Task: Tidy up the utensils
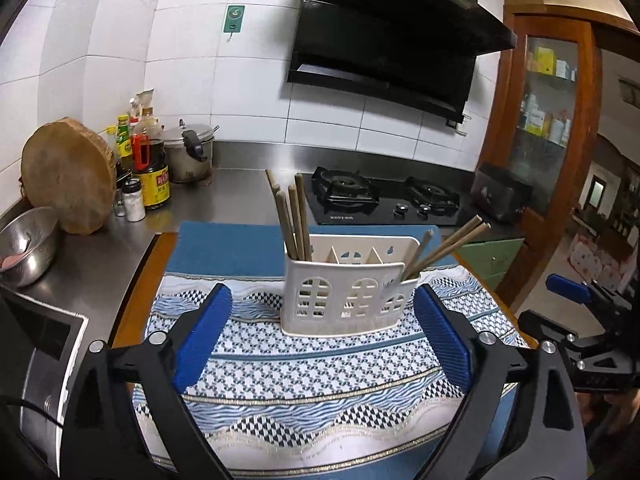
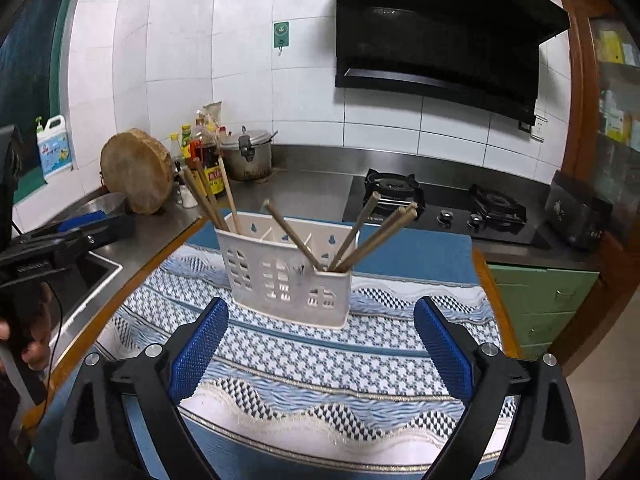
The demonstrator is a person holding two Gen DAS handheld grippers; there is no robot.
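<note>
White utensil holder (image 1: 344, 284) sits ahead of both empty, wide-open grippers, left gripper (image 1: 322, 340) and right gripper (image 2: 320, 344); chopsticks (image 1: 294, 220) fill 2 end slots. Judgement: retreat straight back, don't clip the sticks.

Two wrist views, aimed slightly downward over the patterned cloth.
The white utensil holder (image 1: 346, 286) (image 2: 288, 272) is seen close from left and right; holder, stove and tiled wall are shared.

Wide-open left claw (image 1: 322, 340) before white chopstick holder (image 1: 344, 292).
</note>
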